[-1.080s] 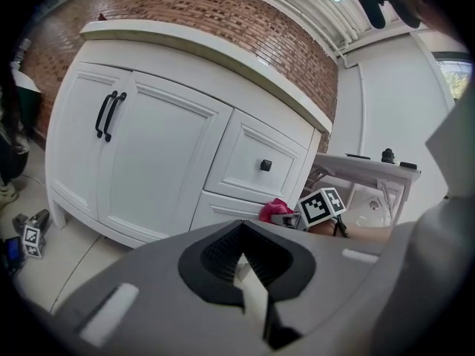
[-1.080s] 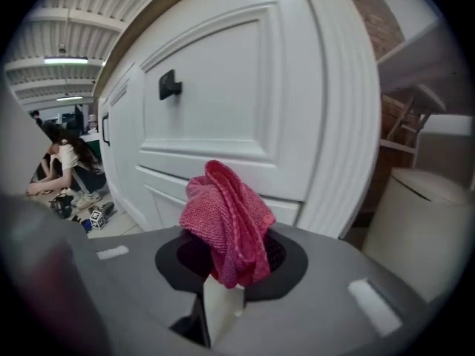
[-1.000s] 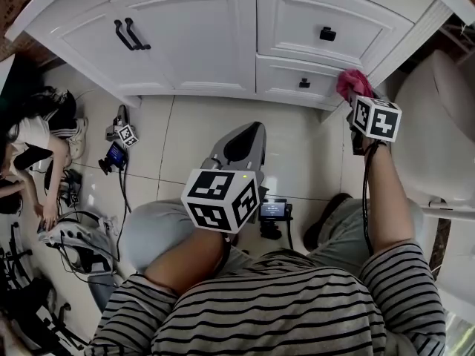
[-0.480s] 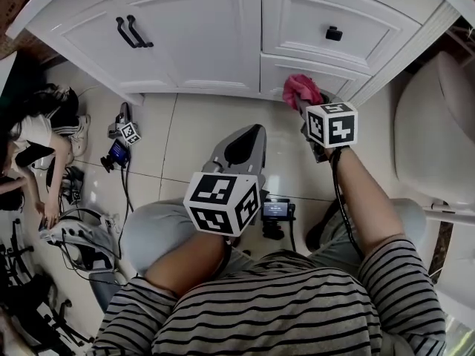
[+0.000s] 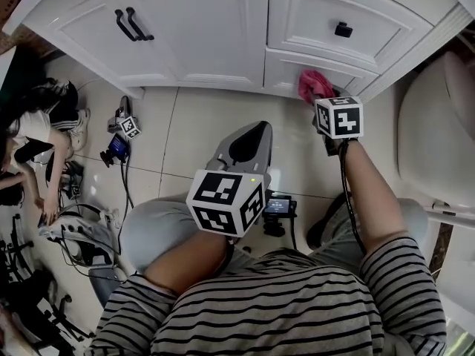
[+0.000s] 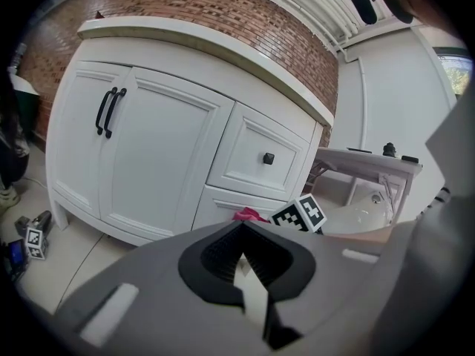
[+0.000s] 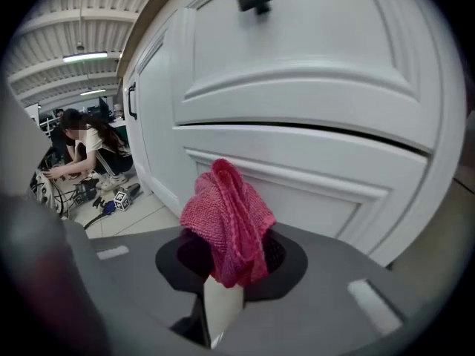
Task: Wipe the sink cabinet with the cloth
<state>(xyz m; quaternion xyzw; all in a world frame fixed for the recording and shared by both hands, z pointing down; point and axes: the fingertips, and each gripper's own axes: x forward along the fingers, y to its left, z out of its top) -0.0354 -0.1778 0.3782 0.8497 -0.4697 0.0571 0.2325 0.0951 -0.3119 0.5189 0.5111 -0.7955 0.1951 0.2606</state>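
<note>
The white sink cabinet [image 5: 223,28] fills the top of the head view. A pink cloth [image 5: 315,86] is pressed against its lower drawer front [image 7: 312,169], low down near the floor. My right gripper [image 5: 318,99] is shut on that cloth [image 7: 226,221], which bunches up out of the jaws and touches the drawer panel. My left gripper [image 5: 252,136] hangs over the floor tiles in front of the cabinet, shut and holding nothing; its jaws [image 6: 241,262] point at the cabinet doors [image 6: 141,162].
Black door handles [image 5: 126,24] and a drawer knob [image 5: 343,30] stick out of the cabinet. A white fixture [image 5: 438,124] stands close on the right. Cables and a marker cube [image 5: 128,127] lie on the floor at left, beside a seated person [image 5: 30,147]. A small device [image 5: 278,208] lies by my knee.
My right gripper has swept the cloth leftward along the lower drawer front from its right end, then held near the middle. The left gripper has stayed in place.
</note>
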